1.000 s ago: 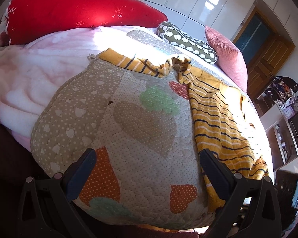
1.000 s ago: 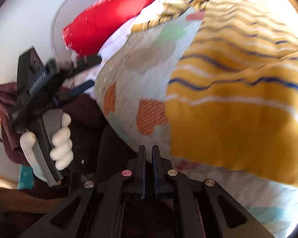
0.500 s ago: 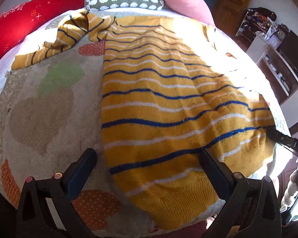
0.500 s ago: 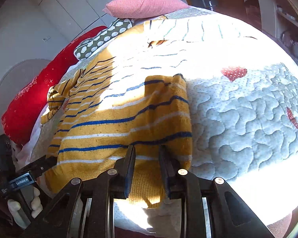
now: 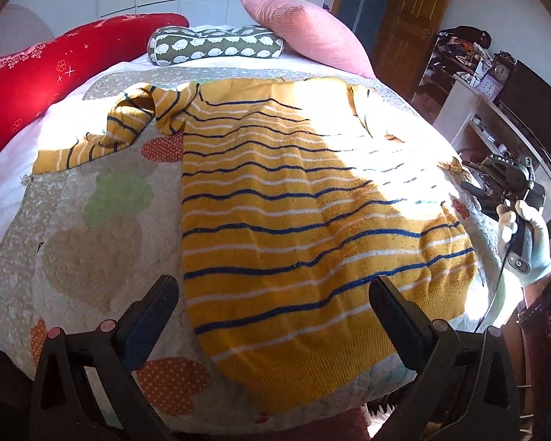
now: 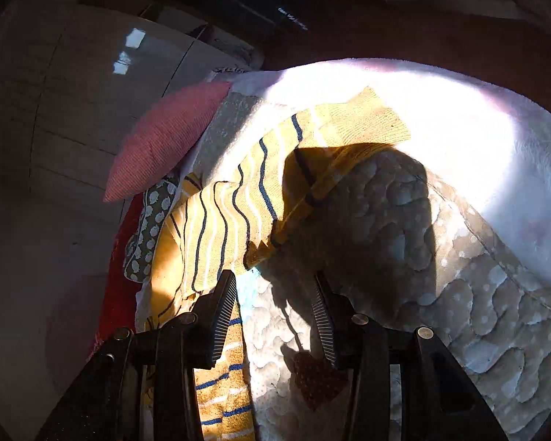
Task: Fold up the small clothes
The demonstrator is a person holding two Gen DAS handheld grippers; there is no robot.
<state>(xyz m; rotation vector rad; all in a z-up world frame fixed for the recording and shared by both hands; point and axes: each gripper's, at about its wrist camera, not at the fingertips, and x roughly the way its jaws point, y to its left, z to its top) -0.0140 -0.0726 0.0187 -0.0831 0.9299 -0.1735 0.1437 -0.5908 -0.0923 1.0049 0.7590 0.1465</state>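
A yellow sweater with blue and white stripes lies flat on the quilted bed cover. Its left sleeve is bunched at the far left. My left gripper is open and empty above the sweater's hem. My right gripper is open and empty, just above the quilt beside the sweater's right sleeve, which lies stretched out ahead of it. In the left wrist view the right gripper is at the sweater's right edge, held by a gloved hand.
A red pillow, a green patterned bolster and a pink cushion lie at the head of the bed. A white desk with shelves and a wooden door are to the right. A pink blanket lies under the quilt.
My left gripper has swung from the quilt's left side to over the sweater's hem. My right gripper has opened from shut and moved from the hem to the right sleeve.
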